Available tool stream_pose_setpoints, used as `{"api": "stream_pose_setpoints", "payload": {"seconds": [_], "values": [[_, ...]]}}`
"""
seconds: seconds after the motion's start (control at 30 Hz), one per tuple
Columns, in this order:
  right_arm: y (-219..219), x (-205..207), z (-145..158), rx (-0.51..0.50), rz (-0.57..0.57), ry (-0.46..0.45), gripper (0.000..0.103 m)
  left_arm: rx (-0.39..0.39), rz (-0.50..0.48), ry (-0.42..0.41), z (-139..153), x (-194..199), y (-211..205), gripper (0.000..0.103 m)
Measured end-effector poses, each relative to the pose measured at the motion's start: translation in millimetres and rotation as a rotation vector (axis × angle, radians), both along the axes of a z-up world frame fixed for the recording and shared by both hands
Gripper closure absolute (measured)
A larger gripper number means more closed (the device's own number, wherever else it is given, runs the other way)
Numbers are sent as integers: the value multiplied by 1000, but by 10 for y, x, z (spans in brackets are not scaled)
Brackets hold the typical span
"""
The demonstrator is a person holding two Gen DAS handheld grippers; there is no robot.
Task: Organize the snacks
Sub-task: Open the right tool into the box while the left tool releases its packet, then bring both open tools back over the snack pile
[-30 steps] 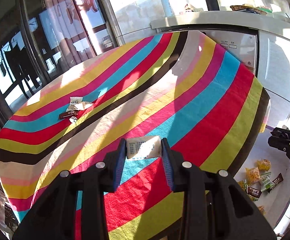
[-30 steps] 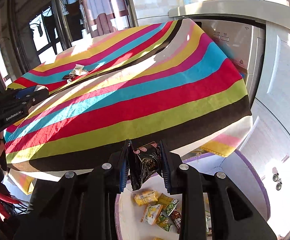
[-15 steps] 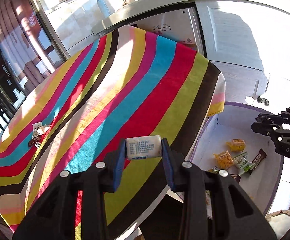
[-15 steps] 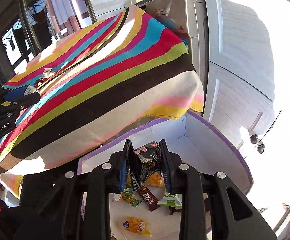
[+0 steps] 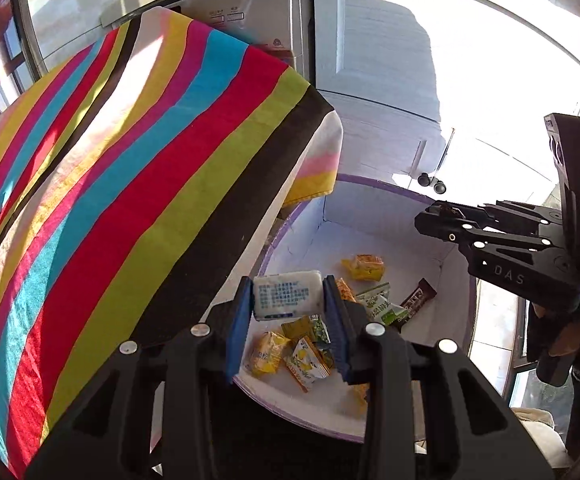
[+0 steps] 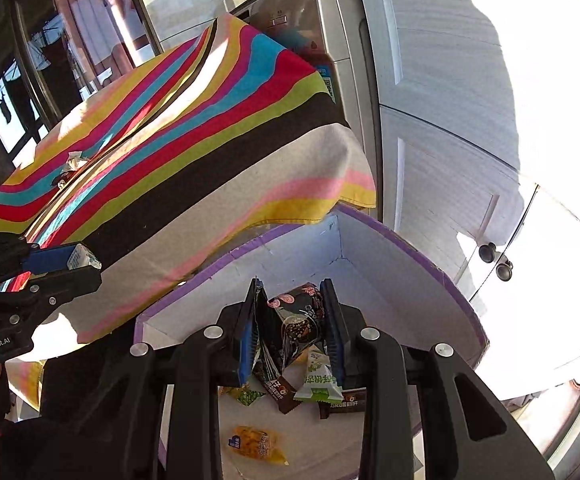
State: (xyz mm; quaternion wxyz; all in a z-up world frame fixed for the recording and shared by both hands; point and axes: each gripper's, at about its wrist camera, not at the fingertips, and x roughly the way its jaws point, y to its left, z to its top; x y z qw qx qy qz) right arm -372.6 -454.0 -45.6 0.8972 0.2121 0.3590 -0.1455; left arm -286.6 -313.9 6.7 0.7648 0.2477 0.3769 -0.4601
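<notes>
My left gripper (image 5: 288, 280) hangs over the purple-rimmed white box (image 5: 369, 182), its jaws opening, with a white blue-printed packet (image 5: 288, 300) still touching both pads. My right gripper (image 6: 290, 284) is above the same box (image 6: 409, 248). Its jaws are opening too, around a dark crumpled snack packet (image 6: 295, 320) that still sits between the pads. Several yellow, green and brown snacks (image 5: 365, 268) lie on the box floor. The right gripper (image 5: 425, 218) also shows in the left wrist view, and the left gripper (image 6: 86, 264) at the left edge of the right wrist view.
The table under its striped cloth (image 5: 130, 160) overhangs the box on the left. A few snacks (image 6: 70, 164) lie at the table's far side. White cabinet doors with dark knobs (image 6: 493, 260) and a steel appliance (image 6: 290, 20) stand behind the box.
Both grippers have swung from above the table edge to over the box and tipped downward. The right jaws stand a little wider around the dark packet.
</notes>
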Motion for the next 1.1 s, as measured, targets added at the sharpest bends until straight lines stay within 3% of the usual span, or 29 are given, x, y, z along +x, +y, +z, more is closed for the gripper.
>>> {"api": "stream_pose_setpoints", "payload": {"seconds": [0.03,0.1,0.17,0.23,0.27,0.5,0.7,0.97,1.1], "values": [[-13,-2,-1,9,-6,-5,68,-15,-7,21,3,-2,7,62],[-57,-1,-8,39,-17,-14,66,-43,1,39,26,2,33,15],[-81,-22,10,49,-40,-30,61,-78,27,14,88,15,100,6],[-100,-52,37,44,-63,-45,32,-80,48,0,134,65,161,5],[-102,-64,56,42,-67,-56,31,-81,66,-5,147,111,202,4],[-54,16,25,48,-48,-35,25,-93,207,2,144,465,564,3],[189,259,-47,51,34,16,22,-71,344,-57,138,779,1004,3],[929,768,67,-22,243,62,18,-113,670,-77,261,1486,2139,3],[1349,1062,131,-100,361,93,17,-89,813,-121,303,1894,2678,3]]}}
